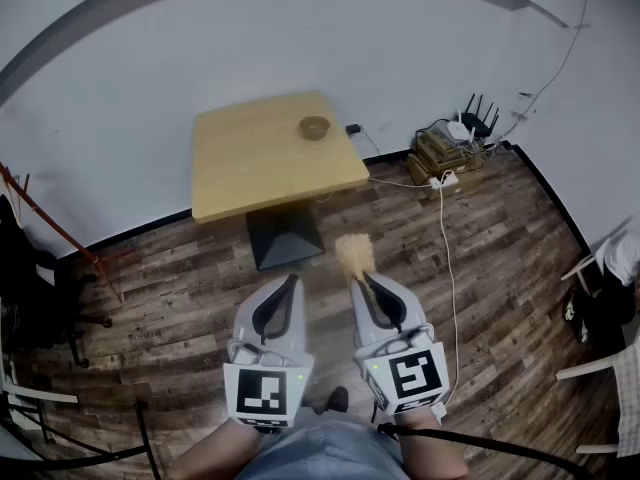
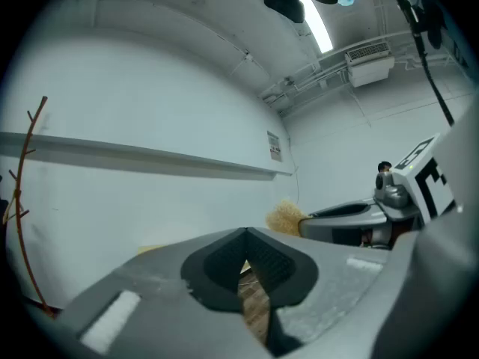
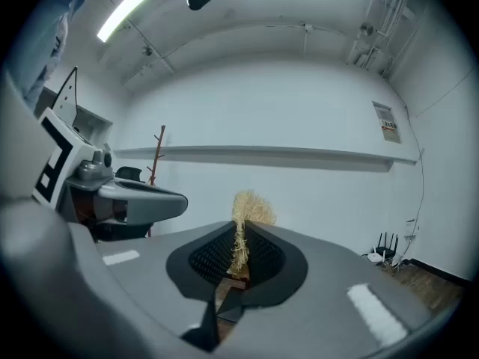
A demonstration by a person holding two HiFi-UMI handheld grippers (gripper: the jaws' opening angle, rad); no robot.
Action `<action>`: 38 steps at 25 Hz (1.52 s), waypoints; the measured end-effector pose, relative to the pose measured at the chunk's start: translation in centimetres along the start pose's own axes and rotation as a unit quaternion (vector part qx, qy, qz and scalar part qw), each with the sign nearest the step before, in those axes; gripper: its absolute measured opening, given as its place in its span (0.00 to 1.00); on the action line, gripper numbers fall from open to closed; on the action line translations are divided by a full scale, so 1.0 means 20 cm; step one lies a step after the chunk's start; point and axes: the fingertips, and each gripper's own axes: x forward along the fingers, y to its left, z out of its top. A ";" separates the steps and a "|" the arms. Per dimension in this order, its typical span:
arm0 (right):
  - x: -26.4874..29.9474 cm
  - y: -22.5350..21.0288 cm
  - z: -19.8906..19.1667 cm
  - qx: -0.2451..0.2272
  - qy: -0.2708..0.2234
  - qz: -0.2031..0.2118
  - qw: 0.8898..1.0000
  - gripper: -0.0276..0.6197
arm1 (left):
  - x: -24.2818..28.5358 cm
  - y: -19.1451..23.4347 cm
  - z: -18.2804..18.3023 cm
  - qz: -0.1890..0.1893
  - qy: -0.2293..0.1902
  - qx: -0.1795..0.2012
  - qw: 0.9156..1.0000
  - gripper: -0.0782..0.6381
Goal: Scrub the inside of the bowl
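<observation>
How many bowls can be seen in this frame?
1. The bowl sits on the wooden table, toward its far right corner in the head view. Neither gripper view shows a bowl, and nothing in view looks likely to hide another.

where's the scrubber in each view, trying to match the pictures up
Head view: the scrubber is just below centre, sticking out of the right gripper above the wooden floor.
Left gripper view: scrubber right of centre, at the tip of the right gripper.
Right gripper view: scrubber at centre, pinched between the fingers, its tuft above them.
Shared landmark: the right gripper that holds it.
</observation>
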 end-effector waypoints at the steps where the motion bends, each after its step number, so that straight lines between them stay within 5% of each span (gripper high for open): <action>1: 0.00 0.00 0.00 0.000 0.000 0.000 1.000 0.08 | 0.01 0.00 0.00 0.000 0.001 -0.001 1.000 0.14; 27: -0.13 -0.45 -0.16 0.034 0.002 -0.018 0.999 0.09 | 0.30 -0.33 -0.13 -0.020 0.031 0.013 0.999 0.14; 38: 0.25 -0.68 -0.30 0.049 0.027 -0.015 0.998 0.09 | 0.69 -0.11 -0.26 0.002 0.057 0.000 0.998 0.14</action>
